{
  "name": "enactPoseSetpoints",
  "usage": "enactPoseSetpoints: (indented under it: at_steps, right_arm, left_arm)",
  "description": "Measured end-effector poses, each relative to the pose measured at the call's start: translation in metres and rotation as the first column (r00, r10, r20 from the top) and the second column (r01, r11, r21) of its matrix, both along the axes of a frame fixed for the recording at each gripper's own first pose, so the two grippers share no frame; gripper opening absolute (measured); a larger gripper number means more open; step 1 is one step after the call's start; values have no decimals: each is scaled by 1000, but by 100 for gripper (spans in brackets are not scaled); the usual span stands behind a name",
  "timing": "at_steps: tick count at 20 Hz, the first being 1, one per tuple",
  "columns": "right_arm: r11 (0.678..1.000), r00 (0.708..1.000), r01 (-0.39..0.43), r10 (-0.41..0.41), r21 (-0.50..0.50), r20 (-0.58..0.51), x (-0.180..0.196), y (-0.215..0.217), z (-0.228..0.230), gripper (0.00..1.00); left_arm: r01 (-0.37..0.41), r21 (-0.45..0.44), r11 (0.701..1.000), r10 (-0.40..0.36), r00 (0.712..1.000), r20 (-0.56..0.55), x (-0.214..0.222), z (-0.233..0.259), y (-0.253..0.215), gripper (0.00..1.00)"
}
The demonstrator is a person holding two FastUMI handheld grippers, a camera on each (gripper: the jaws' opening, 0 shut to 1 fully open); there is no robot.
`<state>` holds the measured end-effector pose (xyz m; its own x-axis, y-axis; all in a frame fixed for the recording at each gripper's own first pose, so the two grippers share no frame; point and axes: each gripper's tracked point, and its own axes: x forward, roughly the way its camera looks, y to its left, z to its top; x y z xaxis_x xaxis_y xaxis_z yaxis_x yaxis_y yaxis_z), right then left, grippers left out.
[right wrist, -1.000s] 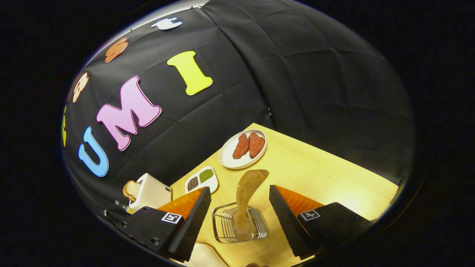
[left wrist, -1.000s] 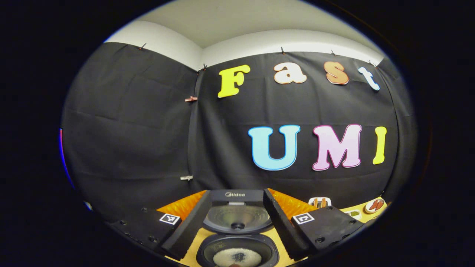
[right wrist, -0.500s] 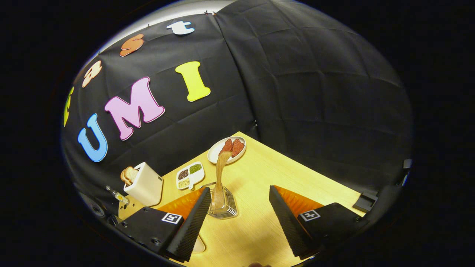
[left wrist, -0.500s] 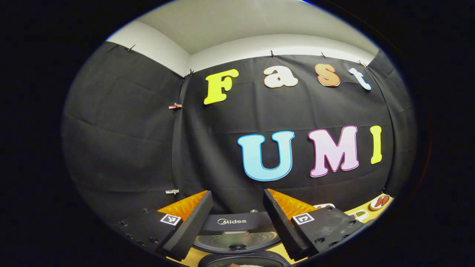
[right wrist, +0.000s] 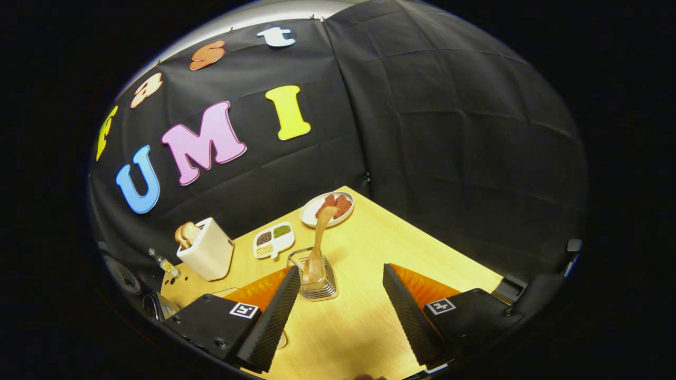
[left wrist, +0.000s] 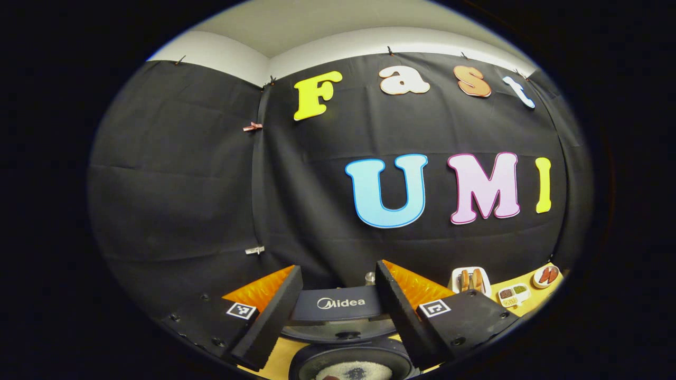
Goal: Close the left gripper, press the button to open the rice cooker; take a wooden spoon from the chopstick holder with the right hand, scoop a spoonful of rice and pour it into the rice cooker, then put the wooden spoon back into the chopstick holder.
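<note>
Pale wooden bench (right wrist: 401, 248) lies ahead of the right hand-held gripper (right wrist: 338, 311), wide open and empty; beyond its fingers the chopstick holder (right wrist: 316, 274) holds the wooden spoon (right wrist: 320, 240). Below the left hand-held gripper (left wrist: 338, 311), likewise wide open and empty, the open rice cooker (left wrist: 338, 309) contains rice (left wrist: 354, 371).

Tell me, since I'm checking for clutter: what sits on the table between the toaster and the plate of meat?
In the right gripper view, a small divided dish of grains lies between the toaster and the plate.
</note>
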<state>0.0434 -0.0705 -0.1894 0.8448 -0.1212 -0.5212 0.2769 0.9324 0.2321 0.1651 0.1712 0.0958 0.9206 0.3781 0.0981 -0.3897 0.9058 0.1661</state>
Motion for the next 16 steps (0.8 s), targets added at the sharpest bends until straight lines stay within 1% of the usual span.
enactPoseSetpoints:
  at_steps: [4, 5, 7, 8, 11, 14, 16]
  right_arm:
    - [997, 997, -79, 79, -5, 11, 10, 22, 0, 98]
    - [995, 995, -97, 97, -3, 8, 10, 27, -2, 99]
    - [991, 991, -134, 134, -7, -1, 10, 33, -4, 99]
    - [989, 989, -145, 145, -16, -4, 10, 34, -6, 99]
    - [987, 987, -159, 159, -27, 3, 10, 34, -6, 99]
    - [984, 984, -176, 176, -34, -12, 7, 33, -12, 99]
    - [983, 983, -184, 183, -30, -18, 5, 33, -13, 99]
  left_arm:
    - [-10, -43, 999, 5, 994, -108, -29, -21, -13, 97]
    - [-14, -63, 998, 6, 992, -128, -36, -27, -16, 97]
    - [-21, -136, 991, 0, 988, -151, -51, -39, -22, 97]
    - [-22, -148, 989, -3, 986, -166, -58, -48, -26, 98]
    - [-14, -133, 991, -15, 976, -216, -77, -74, -36, 98]
    - [-2, -187, 982, -51, 959, -280, -89, -110, -42, 97]
    - [-13, -213, 977, -58, 945, -321, -95, -137, -43, 98]
